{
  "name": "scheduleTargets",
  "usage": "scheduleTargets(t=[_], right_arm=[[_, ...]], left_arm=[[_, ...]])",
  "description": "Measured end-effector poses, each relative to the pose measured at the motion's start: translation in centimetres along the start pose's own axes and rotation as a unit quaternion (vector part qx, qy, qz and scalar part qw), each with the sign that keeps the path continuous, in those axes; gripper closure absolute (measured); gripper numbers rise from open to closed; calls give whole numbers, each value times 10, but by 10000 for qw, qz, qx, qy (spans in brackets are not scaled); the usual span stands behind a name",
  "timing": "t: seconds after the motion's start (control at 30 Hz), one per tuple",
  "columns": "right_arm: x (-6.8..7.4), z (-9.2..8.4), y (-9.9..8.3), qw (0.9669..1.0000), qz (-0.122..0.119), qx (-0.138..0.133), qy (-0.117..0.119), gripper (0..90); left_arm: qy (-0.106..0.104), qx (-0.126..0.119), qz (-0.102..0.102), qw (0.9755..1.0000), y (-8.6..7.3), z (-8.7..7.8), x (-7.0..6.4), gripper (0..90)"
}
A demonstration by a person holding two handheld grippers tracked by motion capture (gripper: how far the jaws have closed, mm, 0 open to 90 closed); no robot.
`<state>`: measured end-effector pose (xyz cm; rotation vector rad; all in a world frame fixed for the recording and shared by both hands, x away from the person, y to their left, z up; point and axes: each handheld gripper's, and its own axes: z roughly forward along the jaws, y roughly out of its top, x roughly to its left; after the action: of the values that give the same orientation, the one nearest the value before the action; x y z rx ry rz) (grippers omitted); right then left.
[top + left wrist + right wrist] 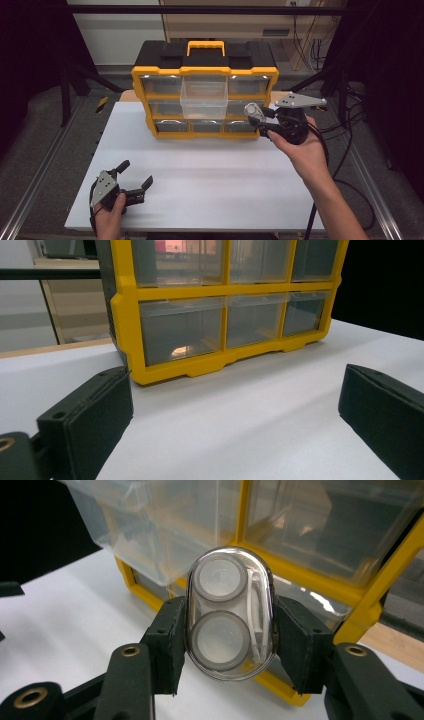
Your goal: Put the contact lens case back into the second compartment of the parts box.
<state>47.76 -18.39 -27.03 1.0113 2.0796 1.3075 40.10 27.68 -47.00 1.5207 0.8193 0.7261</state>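
Clamped between the jaws of the right gripper [227,630] and held up at the right, just before the yellow drawer cabinet [205,95] with its pulled-out clear drawer [204,97], a clear oval lens case [230,612]; parked near left on the white table [210,170], jaws spread and empty, the left gripper [135,177].

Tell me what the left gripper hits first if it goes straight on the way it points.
Most likely the yellow organizer: the open left gripper looks along bare table at its bottom row of drawers. Nothing lies between; the exact drawer is unclear.
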Motion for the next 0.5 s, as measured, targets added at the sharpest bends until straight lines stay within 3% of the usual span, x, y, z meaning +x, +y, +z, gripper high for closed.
scheduleTargets(t=[0.5], right_arm=[[5, -13, 39, 9994, -161, -299, -72, 491]], left_arm=[[-3, -14, -3, 10000, 0, -1, 0, 7]])
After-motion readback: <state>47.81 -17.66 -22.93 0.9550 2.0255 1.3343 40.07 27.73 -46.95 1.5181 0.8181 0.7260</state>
